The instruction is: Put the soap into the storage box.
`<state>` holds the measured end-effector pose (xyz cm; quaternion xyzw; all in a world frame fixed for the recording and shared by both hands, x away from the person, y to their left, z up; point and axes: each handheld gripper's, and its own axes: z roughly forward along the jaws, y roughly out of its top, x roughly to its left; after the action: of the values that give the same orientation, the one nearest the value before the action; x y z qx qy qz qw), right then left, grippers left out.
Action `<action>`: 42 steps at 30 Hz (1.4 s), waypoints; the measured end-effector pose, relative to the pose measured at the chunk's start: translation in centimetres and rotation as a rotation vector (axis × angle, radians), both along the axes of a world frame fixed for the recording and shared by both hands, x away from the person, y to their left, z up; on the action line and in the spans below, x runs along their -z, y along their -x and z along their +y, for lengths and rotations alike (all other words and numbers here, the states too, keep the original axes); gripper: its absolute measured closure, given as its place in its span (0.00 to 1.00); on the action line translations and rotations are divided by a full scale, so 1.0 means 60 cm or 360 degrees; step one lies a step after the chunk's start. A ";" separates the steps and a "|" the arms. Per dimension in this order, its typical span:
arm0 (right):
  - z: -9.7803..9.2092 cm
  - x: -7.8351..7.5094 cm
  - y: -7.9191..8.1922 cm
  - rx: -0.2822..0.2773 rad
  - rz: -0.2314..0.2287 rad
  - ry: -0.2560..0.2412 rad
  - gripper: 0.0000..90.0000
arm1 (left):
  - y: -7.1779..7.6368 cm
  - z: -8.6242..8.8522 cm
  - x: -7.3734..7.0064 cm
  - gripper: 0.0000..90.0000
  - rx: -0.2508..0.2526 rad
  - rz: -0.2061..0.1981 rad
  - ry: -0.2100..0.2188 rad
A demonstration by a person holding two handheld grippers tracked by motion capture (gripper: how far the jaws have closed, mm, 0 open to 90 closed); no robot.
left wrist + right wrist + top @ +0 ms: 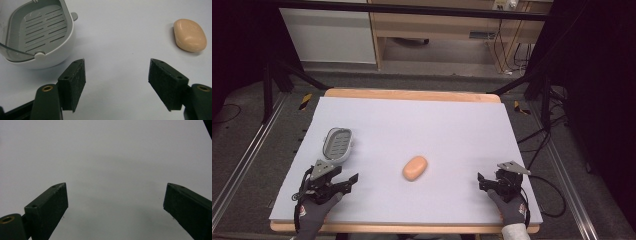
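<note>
Pale lavender surface (412,120) from above: my left gripper (349,181) and right gripper (482,181) rest low, soap (415,168) between them. Left gripper view: fingers (75,82) wide apart, empty; soap dish (37,32) ahead-left, soap ahead-right. Right gripper view: fingers (50,205) spread, holding nothing.

Soap bar (415,168) near tabletop (437,125) centre, soap dish (337,144) well apart to its left, left tongs (347,181) just before the dish, right tongs (482,181) at front right, soap between both tongs.
</note>
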<state>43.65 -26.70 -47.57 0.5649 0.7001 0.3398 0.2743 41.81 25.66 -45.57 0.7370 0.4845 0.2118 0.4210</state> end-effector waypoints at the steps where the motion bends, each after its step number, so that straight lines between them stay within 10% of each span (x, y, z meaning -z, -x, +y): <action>1: 0.000 0.000 0.000 0.0001 -0.0001 0.0000 0.07 | 0.000 -0.002 0.000 0.32 -0.0002 -0.0005 0.0007; 42: 0.001 -0.005 0.004 0.0034 -0.0019 0.0016 0.06 | -0.029 -0.062 -0.056 0.27 0.0161 -0.0075 0.0038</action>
<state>43.43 -26.64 -47.28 0.5690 0.6940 0.3367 0.2851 43.56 21.96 -42.22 0.7504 0.4389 0.2017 0.4512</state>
